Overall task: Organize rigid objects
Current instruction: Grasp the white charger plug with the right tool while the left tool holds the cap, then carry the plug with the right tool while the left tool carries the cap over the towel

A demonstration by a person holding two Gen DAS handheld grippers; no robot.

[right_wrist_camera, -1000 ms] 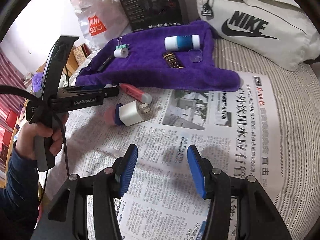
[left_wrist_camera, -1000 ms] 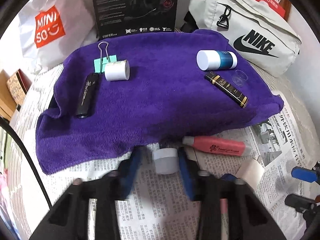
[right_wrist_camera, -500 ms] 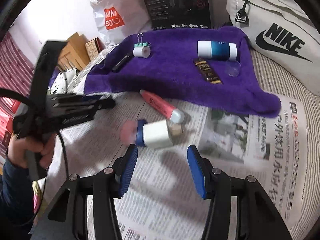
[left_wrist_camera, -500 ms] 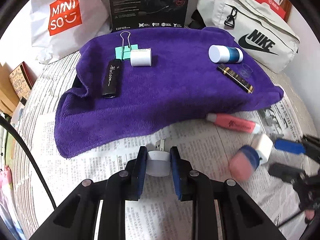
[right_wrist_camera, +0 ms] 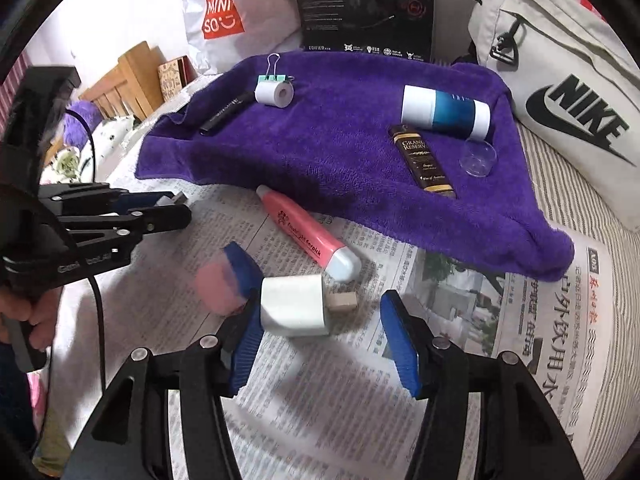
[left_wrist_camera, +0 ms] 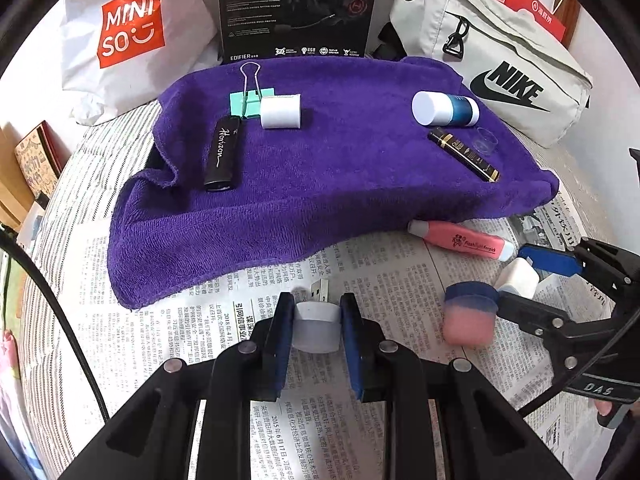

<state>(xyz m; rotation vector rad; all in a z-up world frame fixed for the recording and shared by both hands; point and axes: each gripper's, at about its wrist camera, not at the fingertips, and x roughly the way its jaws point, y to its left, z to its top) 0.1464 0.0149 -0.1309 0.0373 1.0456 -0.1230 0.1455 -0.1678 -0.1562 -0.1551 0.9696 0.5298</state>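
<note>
Left wrist view: your left gripper (left_wrist_camera: 316, 322) clamps the white USB plug (left_wrist_camera: 316, 326) over the newspaper (left_wrist_camera: 168, 320). Your right gripper (right_wrist_camera: 320, 332), jaws just widening, half-open, straddles the white charger (right_wrist_camera: 294, 310), nearer than the purple towel (right_wrist_camera: 340, 152).

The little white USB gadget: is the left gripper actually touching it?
Touching. The left wrist view shows the left gripper with both blue pads pressed against the white USB gadget.

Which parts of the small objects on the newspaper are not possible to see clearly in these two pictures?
- Pink and blue object: blurred in the right wrist view, partly behind the white charger; its kind is unclear.
- White USB piece: sides covered by the left gripper in the left wrist view.
- Charger in the left wrist view: partly hidden by the right gripper.
- Newspaper print: too small to read.
</note>
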